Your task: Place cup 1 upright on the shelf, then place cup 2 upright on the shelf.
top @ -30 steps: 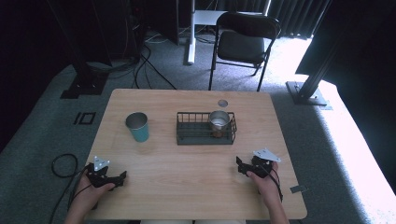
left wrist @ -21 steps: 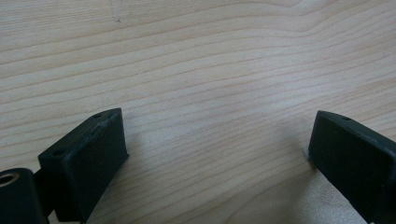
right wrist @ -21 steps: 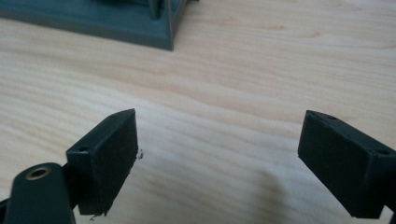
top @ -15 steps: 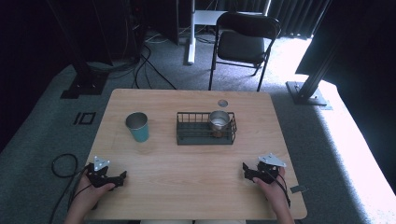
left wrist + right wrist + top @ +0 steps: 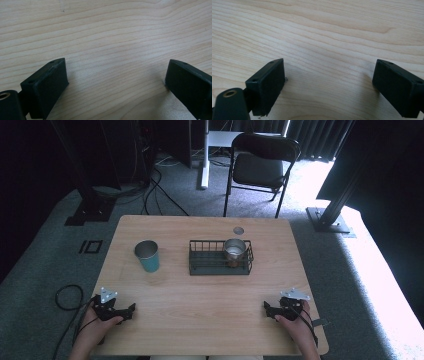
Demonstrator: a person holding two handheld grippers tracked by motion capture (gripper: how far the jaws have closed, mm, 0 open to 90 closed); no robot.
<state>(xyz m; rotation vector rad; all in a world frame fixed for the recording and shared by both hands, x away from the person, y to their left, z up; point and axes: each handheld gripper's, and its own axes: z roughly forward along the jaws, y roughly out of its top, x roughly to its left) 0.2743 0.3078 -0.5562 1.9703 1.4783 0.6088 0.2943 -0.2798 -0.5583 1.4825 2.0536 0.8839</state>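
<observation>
A teal cup (image 5: 147, 255) stands upright on the wooden table (image 5: 210, 300), left of centre. To its right a black wire basket (image 5: 220, 256) holds a metal cup (image 5: 234, 250) at its right end. My left gripper (image 5: 131, 309) rests near the table's front left corner, held by a hand. My right gripper (image 5: 266, 308) rests near the front right corner. In the left gripper view the gripper (image 5: 116, 76) has its jaws wide apart over bare wood. The right gripper (image 5: 329, 75) in its own view is likewise open with nothing between the jaws.
A small round hole or grommet (image 5: 238, 230) sits in the table behind the basket. A black folding chair (image 5: 260, 165) stands beyond the far edge. Cables (image 5: 65, 295) lie on the carpet at the left.
My right gripper has moved down and a little right, toward the table's front right corner. The left gripper has stayed put.
</observation>
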